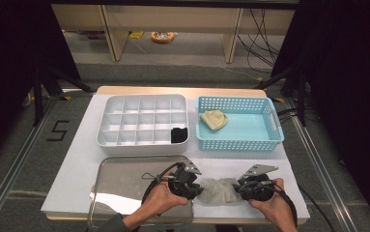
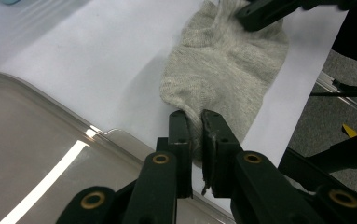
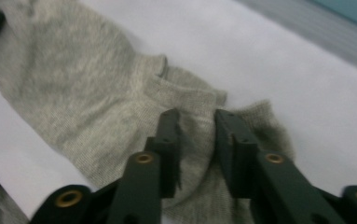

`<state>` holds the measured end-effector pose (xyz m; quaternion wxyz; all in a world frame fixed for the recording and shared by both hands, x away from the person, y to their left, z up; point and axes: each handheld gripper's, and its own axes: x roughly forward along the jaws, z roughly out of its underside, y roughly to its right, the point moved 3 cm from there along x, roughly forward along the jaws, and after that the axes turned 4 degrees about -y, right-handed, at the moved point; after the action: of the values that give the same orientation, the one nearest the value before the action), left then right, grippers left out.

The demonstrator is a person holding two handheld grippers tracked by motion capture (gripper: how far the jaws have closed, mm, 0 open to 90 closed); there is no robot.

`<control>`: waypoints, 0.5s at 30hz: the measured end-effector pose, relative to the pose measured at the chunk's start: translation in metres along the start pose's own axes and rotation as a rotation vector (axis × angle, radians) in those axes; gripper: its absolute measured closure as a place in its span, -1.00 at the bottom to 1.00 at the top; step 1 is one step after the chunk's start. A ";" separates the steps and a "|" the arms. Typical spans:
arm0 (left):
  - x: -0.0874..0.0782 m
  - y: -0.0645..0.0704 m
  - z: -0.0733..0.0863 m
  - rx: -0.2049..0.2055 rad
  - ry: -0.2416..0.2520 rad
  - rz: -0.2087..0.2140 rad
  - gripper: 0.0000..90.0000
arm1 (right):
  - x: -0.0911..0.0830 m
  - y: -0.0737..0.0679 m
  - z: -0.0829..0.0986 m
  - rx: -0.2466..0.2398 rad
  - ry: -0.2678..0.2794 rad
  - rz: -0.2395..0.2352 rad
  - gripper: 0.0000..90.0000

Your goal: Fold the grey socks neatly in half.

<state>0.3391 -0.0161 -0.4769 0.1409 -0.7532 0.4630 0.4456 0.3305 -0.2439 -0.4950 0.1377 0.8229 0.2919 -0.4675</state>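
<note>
Grey sock (image 1: 220,190) lies flat on the white sheet (image 1: 76,159) at the near edge of the counter, at 6 o'clock in the high view, stretched between the two hands; judged to be held at both ends so it can be spread or folded before sorting. Left tool (image 1: 191,185) sits at the sock's 9 o'clock end; in the left gripper view (image 2: 195,128) its jaws stand nearly closed with a fold of grey knit pinched between them, so it grips the sock. Right tool (image 1: 248,187) sits at the sock's 3 o'clock end; in the right gripper view (image 3: 195,122) its jaws stand part open, astride a bunched part of the sock, the fabric between them but not visibly clamped; judged about to close, grip not confirmed. Steel tray (image 1: 120,188) lies just to the sock's 9 o'clock, bare, its corner under the left tool. Farther out, at 11 o'clock, the white divided organiser (image 1: 139,140) holds one dark rolled item (image 1: 179,135) in its near right compartment. At 1 o'clock the blue basket (image 1: 264,140) holds a cream sock (image 1: 214,120) in its far left corner, likely the stock awaiting sorting.
</note>
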 end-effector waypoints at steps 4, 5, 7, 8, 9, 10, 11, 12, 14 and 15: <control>-0.002 0.000 0.000 0.018 -0.009 0.001 0.81 | -0.003 -0.001 -0.003 -0.039 0.023 0.010 0.88; -0.003 0.000 -0.001 0.012 0.001 0.004 0.81 | -0.006 -0.002 -0.003 -0.037 0.036 0.015 0.89; -0.005 0.004 -0.002 -0.029 0.015 0.017 0.81 | -0.016 0.002 -0.006 -0.060 0.067 0.031 0.89; -0.004 0.005 -0.004 -0.026 0.043 0.020 0.81 | -0.025 0.005 -0.005 -0.033 0.087 0.037 0.89; -0.004 0.005 -0.005 -0.009 0.039 0.024 0.81 | -0.031 0.009 -0.004 -0.017 0.077 0.035 0.89; -0.002 0.008 -0.006 -0.016 0.047 0.032 0.81 | -0.031 0.009 -0.004 -0.017 0.077 0.035 0.89; 0.000 0.010 -0.007 -0.014 0.043 0.036 0.81 | -0.033 0.013 -0.003 -0.029 0.081 0.041 0.89; 0.003 0.011 -0.008 -0.005 0.036 0.034 0.80 | -0.033 0.016 -0.001 -0.036 0.090 0.042 0.89; 0.016 0.012 -0.010 -0.005 0.019 0.031 0.74 | -0.030 0.020 0.005 -0.025 0.050 0.053 0.89; 0.016 0.012 -0.010 -0.005 0.019 0.031 0.71 | -0.028 0.022 0.007 -0.023 0.041 0.064 0.88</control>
<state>0.3372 -0.0375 -0.4814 0.1275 -0.7503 0.4748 0.4419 0.3279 -0.2746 -0.4759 0.1559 0.8398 0.2734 -0.4424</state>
